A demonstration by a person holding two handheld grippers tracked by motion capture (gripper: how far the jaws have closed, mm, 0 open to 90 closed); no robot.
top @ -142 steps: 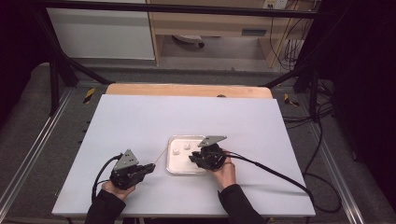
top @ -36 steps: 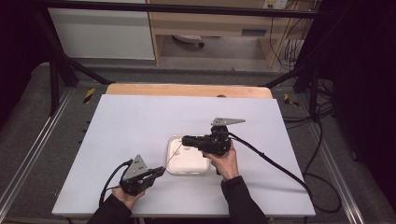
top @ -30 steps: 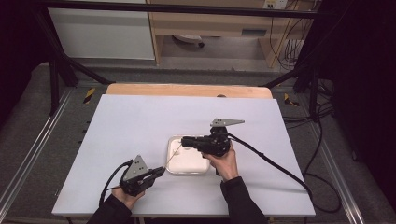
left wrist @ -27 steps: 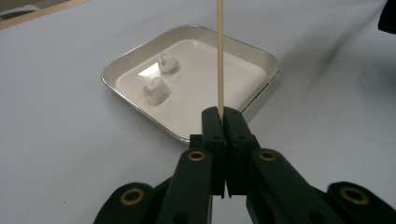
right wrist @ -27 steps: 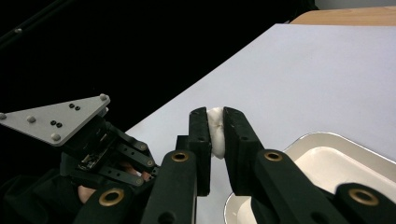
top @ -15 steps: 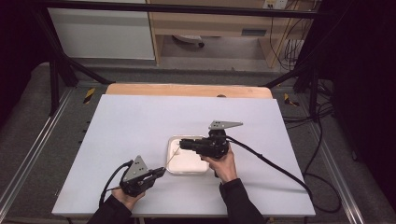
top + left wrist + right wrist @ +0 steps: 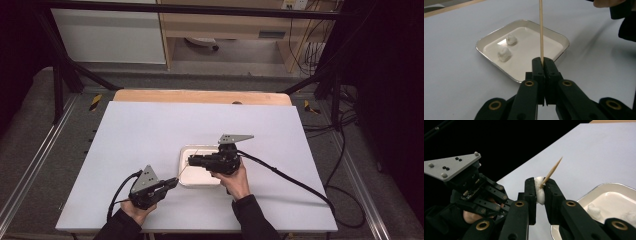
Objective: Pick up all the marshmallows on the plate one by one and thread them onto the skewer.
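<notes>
White sheeting covers the table (image 7: 150, 135), with a strip of bare wood at its 12 o'clock edge and black frame rails beyond. No brand, label or writing can be read anywhere.

A shallow white tray (image 7: 186, 176) sits near the 6 o'clock edge of the table, slightly toward 3 o'clock of centre. In the left gripper view two marshmallows (image 7: 504, 54) lie in the tray's 9 o'clock half, close together but apart.

At the tray's 7 o'clock, the left gripper (image 7: 172, 182) has its jaws pressed together on the butt of a skewer (image 7: 540, 32), which slants up over the tray toward 1 o'clock. The right gripper (image 7: 192, 161) hangs over the tray, pointing to 9 o'clock. In the right gripper view its jaws are clamped on a third marshmallow (image 7: 539, 190), and the skewer's pointed tip (image 7: 552, 171) pokes out of that marshmallow toward 1 o'clock.

Wide bare table lies open from 9 o'clock round to 12 o'clock of the tray, and more at 3 o'clock, where the right gripper's cable (image 7: 295, 181) trails to the table's corner. The tray's 6 o'clock rim lies near the table's edge.
</notes>
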